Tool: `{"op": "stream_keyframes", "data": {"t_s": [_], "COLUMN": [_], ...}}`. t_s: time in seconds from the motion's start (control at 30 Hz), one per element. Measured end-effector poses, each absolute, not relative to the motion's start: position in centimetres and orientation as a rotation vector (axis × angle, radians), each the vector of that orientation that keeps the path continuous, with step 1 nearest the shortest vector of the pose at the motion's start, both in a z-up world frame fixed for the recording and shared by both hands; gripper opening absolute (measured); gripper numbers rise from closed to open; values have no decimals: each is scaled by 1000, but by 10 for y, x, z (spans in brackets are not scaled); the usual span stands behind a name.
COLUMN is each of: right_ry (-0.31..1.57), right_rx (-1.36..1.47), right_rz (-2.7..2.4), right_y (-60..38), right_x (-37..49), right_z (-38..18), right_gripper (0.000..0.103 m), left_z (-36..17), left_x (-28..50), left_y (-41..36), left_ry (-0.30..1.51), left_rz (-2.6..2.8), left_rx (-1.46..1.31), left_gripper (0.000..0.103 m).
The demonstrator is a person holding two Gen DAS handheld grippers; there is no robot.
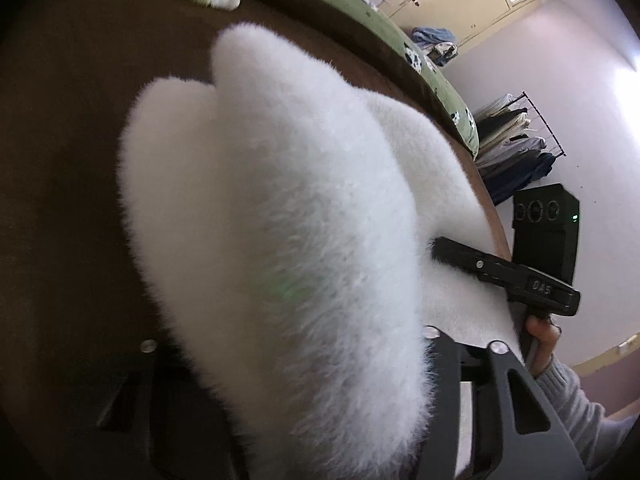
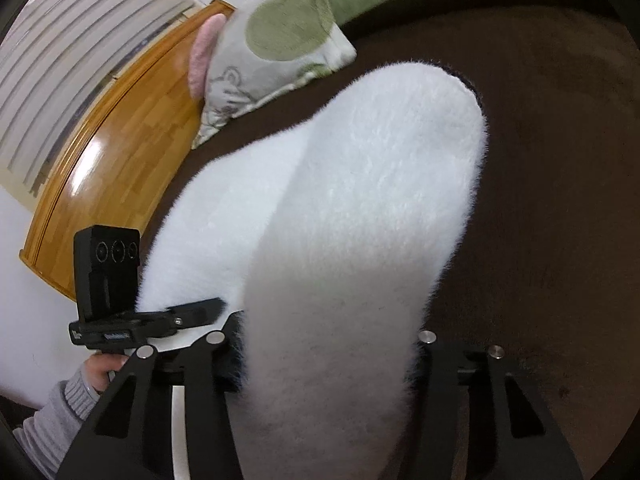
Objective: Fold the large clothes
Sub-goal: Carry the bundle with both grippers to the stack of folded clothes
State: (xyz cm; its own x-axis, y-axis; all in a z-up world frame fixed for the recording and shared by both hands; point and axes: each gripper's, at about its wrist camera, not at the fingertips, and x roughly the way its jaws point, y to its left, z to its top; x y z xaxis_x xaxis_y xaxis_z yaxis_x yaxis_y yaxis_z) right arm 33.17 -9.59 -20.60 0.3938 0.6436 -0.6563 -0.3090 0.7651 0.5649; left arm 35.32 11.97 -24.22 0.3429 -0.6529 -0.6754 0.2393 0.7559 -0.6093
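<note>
A white fluffy garment [image 1: 280, 180] lies on a brown bed cover [image 1: 60, 160]. Its near edge rises in a thick ridge into my left gripper [image 1: 288, 360], which is shut on it; fur hides the fingertips. In the right wrist view the same garment [image 2: 360, 180] bulges up between the two fingers of my right gripper [image 2: 320, 340], also shut on it. The right gripper [image 1: 444, 250] shows in the left wrist view with its tip buried in the fur. The left gripper [image 2: 200, 310] shows in the right wrist view at the garment's left edge.
A green-and-white pillow [image 2: 280, 40] and a wooden headboard [image 2: 120, 160] stand beyond the garment. A green cow-print blanket [image 1: 360, 12] runs along the bed's far side. A rack of hanging clothes [image 1: 516, 140] stands on the floor. A person's hand [image 1: 540, 340] in a grey sleeve holds each gripper.
</note>
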Motion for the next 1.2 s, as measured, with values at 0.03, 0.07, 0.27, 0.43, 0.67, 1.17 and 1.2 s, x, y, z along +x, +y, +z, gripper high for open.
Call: {"op": "stream_keyframes", "data": {"t_s": [0.03,0.07,0.27,0.43,0.67,1.17,1.2], "right_ry": [990,985,915,864,794,757,753], "right_rx": [377,373,343,324,297,319,319], "right_rz": [626,629,646,645,629,546,543], "right_y": [-95,-95,-99,-111,-140,-219,-226], "right_x": [330,328,310,292,261,192,188], "right_z": [-202,-199,-162,-115,-46,4,5], "right_gripper": [48,48,47,47,47,47,47], "left_z": [-239,-236,-203,-164,-89,-27,-27], "left_x": [353,353,345,333,315,278,277], "left_y": [119,117,107,100,76,10,11], "left_ry": [1071,1071,1025,968,913,898,901], "left_rz": [-599,-593,-566,-569,-603,-669,-672], "left_rx": [-432,-422,-361,-338,-296,-248,-246], "left_gripper": [47,46,45,45,45,45,45]}}
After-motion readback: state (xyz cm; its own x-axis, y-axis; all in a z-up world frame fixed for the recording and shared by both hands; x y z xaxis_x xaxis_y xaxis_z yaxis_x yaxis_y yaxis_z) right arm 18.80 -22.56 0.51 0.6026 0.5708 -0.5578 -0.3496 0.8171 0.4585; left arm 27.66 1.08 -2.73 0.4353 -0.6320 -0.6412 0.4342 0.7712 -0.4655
